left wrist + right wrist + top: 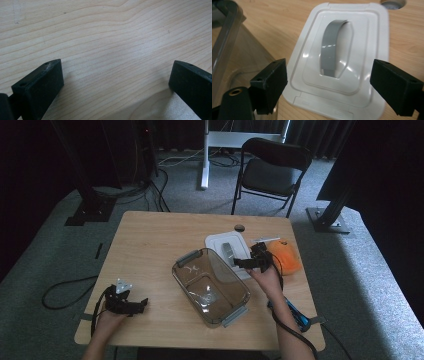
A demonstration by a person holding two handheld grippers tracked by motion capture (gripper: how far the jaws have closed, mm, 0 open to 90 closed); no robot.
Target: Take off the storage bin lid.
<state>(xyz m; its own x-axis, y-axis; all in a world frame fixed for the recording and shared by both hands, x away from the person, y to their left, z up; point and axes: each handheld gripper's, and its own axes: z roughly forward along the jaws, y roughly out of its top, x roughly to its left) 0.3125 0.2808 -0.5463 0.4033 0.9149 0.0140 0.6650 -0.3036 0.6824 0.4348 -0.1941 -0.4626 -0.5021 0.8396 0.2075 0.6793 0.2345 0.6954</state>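
- High view: the white rectangular plastic lid with a grey strap handle lies flat on the pale wooden table, at about 1 o'clock from the clear rectangular plastic container with grey end clips and touching or slightly overlapped by its far rim; I cannot tell which.
- The right gripper hovers at the lid's near-right edge, jaws pointing toward 9 o'clock across it. The lid sits just ahead of those jaws, and this hand is by far the nearer one.
- The left gripper rests low at 7 o'clock of the container, well apart from the lid. An orange rounded object lies at 3 o'clock of the right gripper; its nature is hard to make out. A blue item by the right forearm is partly covered.
- Left gripper view: jaws spread wide over bare wood grain, nothing between them.
- Right gripper view: jaws stand wide apart and empty. The lid lies straight ahead at 12 o'clock, its long axis running away from the jaws, the grey strap aligned the same way. My judgement: the gap straddles the strap's near end, so a forward dip could take it.
- The container wall crowds in at 9 o'clock; the lid's near corners are blurred or cut off.
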